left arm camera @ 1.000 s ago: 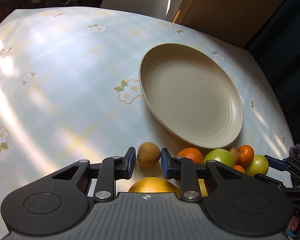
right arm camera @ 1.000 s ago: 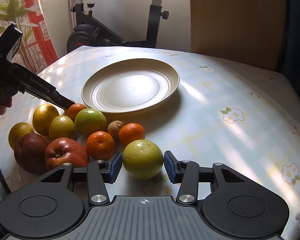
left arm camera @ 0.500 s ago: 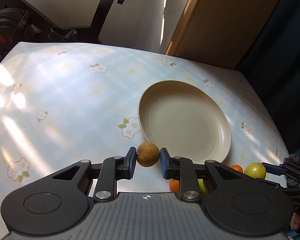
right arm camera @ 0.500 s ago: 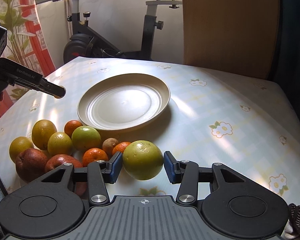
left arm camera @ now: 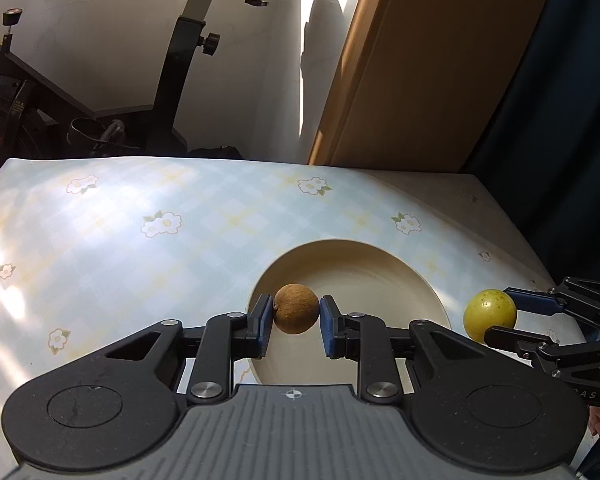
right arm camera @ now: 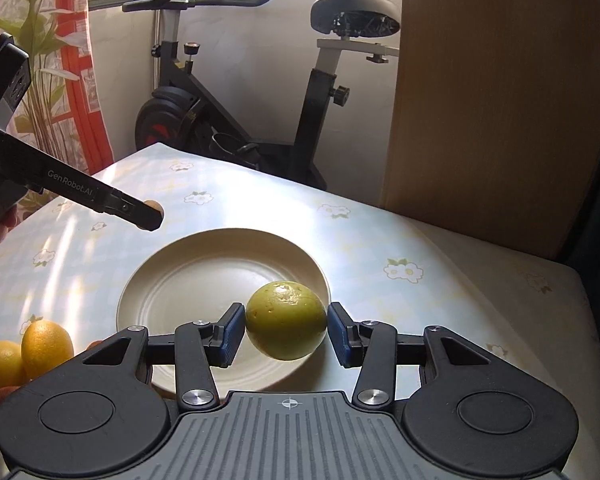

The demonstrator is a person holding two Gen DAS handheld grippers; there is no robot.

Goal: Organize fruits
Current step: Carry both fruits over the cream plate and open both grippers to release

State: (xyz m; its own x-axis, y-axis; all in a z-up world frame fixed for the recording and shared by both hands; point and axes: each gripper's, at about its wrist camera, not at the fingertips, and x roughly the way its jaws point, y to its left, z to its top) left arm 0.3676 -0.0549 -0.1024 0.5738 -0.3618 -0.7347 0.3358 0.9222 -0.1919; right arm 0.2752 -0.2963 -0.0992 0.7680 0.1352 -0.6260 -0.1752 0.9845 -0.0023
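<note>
Both fruits have come up off the worktop (left arm camera: pixel 148 248) since a second ago. My left tool (left arm camera: pixel 296 322) is clamped on the small brown fruit (left arm camera: pixel 296 309), carried over the near rim of the plate (left arm camera: pixel 364 264) at lower centre; my right tool (right arm camera: pixel 286 334) grips the green fruit (right arm camera: pixel 286 320) over the plate's right edge. I judge both are ready to be set down there. The other fruits (right arm camera: pixel 28 350) wait at lower left. The left tool's arm reads "GenRobot.AI".
</note>
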